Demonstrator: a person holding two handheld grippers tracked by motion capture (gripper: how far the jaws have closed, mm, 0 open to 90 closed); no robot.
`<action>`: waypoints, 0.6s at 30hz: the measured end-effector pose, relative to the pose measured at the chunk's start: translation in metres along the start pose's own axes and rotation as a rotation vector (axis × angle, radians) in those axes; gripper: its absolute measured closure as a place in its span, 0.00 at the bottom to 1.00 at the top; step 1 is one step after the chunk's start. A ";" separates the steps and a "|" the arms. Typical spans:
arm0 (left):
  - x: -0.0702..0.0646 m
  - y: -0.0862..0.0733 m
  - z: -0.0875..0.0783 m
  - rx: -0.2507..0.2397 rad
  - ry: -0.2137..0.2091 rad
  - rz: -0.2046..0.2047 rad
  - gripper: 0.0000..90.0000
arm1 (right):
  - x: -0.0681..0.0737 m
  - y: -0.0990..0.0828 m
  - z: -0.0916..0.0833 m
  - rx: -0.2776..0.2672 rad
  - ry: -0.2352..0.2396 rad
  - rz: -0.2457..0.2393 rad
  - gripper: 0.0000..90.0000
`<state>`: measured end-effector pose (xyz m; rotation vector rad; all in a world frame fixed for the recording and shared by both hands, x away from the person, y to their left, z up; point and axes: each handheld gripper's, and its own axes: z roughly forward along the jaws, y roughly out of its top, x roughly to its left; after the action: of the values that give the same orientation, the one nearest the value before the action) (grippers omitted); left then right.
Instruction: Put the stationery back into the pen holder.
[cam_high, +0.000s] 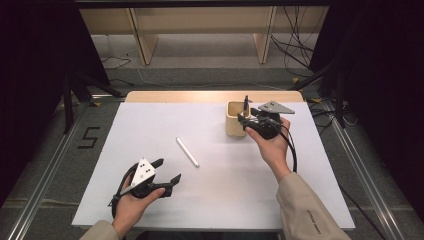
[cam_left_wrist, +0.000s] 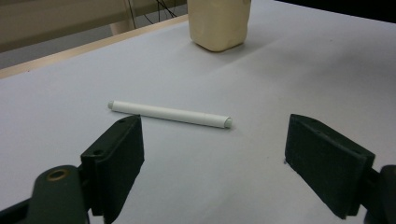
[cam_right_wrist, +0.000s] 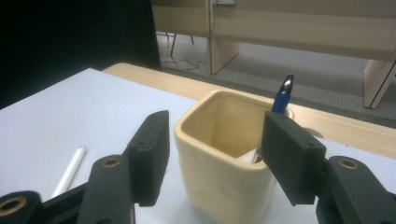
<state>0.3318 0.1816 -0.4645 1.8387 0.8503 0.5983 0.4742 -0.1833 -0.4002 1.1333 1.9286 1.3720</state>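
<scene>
Right fingers (cam_right_wrist: 294, 156) apart, blue pen (cam_right_wrist: 282, 95) in cup (cam_right_wrist: 219, 163) behind

I see two black handheld tools, the left gripper (cam_high: 166, 172) and the right gripper (cam_high: 243, 116), each topped by a grey three-cornered plate with holes. Black cables trail behind. Brass-ringed screws show; both sleeves are beige.

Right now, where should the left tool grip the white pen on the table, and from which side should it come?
Grip the white pen at mid-length, from above, jaws across its thin barrel. It lies flat and alone on the table, clear of the cream cup. The left tool is already open before it.
</scene>
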 end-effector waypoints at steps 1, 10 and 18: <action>0.000 0.000 0.000 0.001 0.000 0.000 0.22 | 0.001 -0.001 -0.001 0.005 0.007 -0.001 0.46; 0.000 -0.001 0.001 0.005 -0.002 -0.003 0.22 | 0.016 -0.008 -0.009 0.036 0.048 -0.003 0.42; -0.001 -0.003 0.002 0.014 -0.005 -0.002 0.22 | 0.034 -0.020 -0.012 0.073 0.113 -0.004 0.37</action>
<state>0.3319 0.1803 -0.4678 1.8513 0.8549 0.5870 0.4406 -0.1631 -0.4123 1.1061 2.0744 1.4010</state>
